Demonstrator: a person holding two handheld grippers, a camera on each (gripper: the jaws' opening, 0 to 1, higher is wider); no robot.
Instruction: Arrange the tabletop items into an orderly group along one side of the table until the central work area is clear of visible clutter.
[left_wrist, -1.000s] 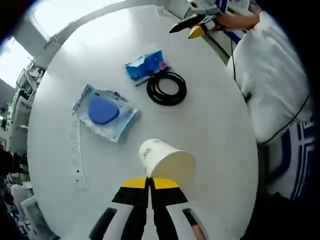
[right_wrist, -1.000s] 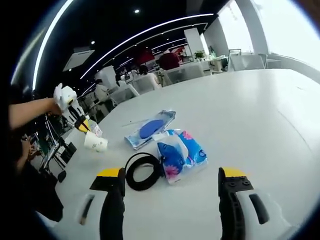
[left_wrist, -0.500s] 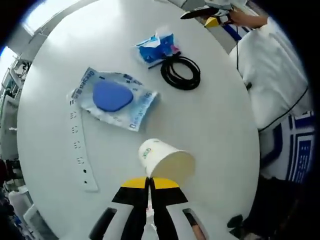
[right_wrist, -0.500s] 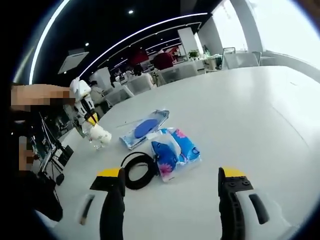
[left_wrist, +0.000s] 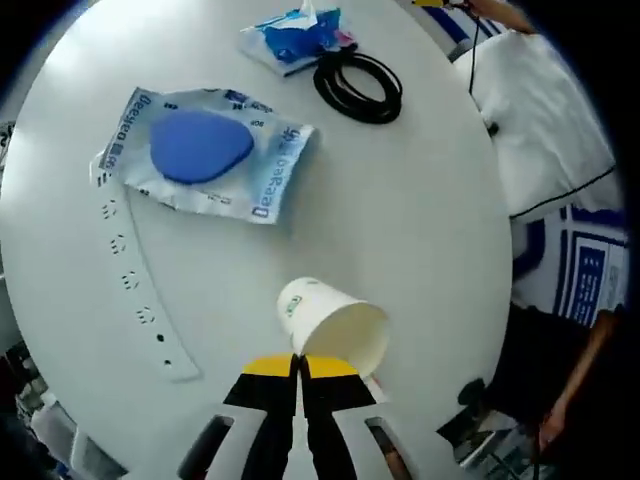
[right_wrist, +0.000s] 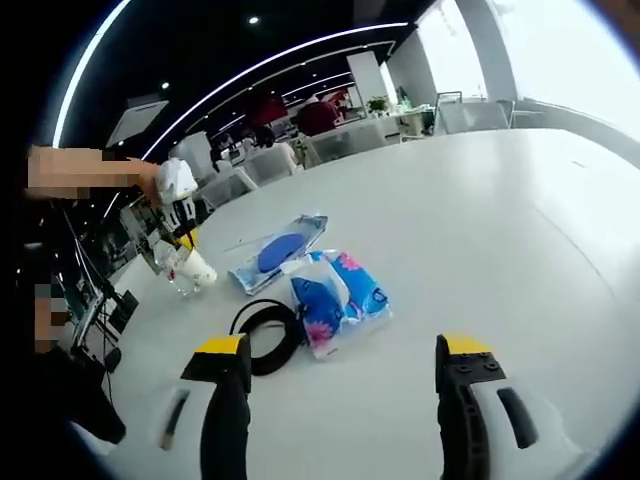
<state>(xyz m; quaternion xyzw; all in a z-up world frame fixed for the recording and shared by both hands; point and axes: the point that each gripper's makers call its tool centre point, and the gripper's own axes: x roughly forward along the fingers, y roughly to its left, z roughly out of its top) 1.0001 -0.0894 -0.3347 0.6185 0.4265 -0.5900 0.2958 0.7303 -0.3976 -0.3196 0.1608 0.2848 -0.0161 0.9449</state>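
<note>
**A:** Paper cup (left_wrist: 330, 325) first: it hangs just past the tips of the left gripper (left_wrist: 298, 367), whose jaws are pinched together on its rim, tipped on its side above the white round table (left_wrist: 420, 230). From the right gripper view the same cup (right_wrist: 193, 268) is held up near the table's far-left edge.

**B:** How will it handle?

**A:** Light and thin-walled, I'd judge. A rim pinch holds it, but squeeze harder and it could crease. Set it down gently; it may tip or roll.

**B:** And moving rightward?

**A:** In the left gripper view, a white perforated strip (left_wrist: 135, 290) lies flat at the left. It looks floppy and hard to get under. Next, the clear pouch with a blue pad (left_wrist: 200, 150) is soft and probably slippery, so take it by a corner or edge. Then the blue tissue pack (left_wrist: 292, 32), squashy and forgiving, and touching it the coiled black cable (left_wrist: 358, 85), which is limp; grab across the loops so it stays coiled.

**B:** The other claw?

**A:** The right gripper (right_wrist: 342, 360) is spread wide and empty, hovering near the cable (right_wrist: 262, 332) and the tissue pack (right_wrist: 338, 298), with the pouch (right_wrist: 275, 250) just behind them.
</note>
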